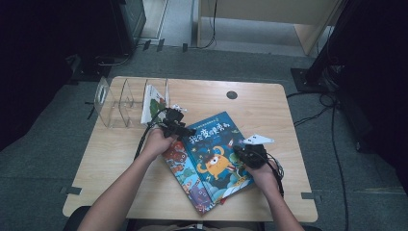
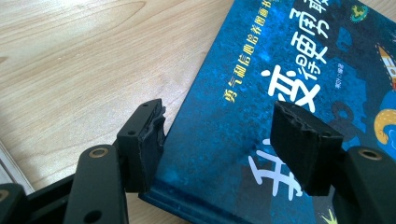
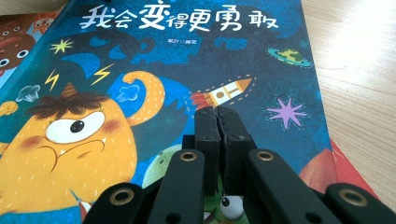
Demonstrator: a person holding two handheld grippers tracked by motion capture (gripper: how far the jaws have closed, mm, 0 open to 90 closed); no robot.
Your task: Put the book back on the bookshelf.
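At the far left of the light wooden desk (image 1: 115, 159) stands a clear acrylic book rack with upright dividers (image 1: 115, 101); 1 thin picture book with a green and white cover (image 1: 153, 103) leans in its right-hand slot, which suggests the rack is the destination for the remaining books. Right of the rack, the left gripper (image 1: 179, 129) is at the upper left corner of the blue hardcover picture book with an orange one-eyed monster on its cover (image 1: 214, 149). In the left gripper view its jaws are released and spread, 1 jaw just outside the cover's edge and the other over the cover, a stance that appears set to pinch that corner. The blue book lies flat and skewed, near the desk's centre, on top of a second picture book with a red and orange cover (image 1: 180, 166), so it must be taken first. At the right, the right gripper (image 1: 243, 155) has its jaws clenched on nothing, tips low over the blue cover, probably to steady the book.
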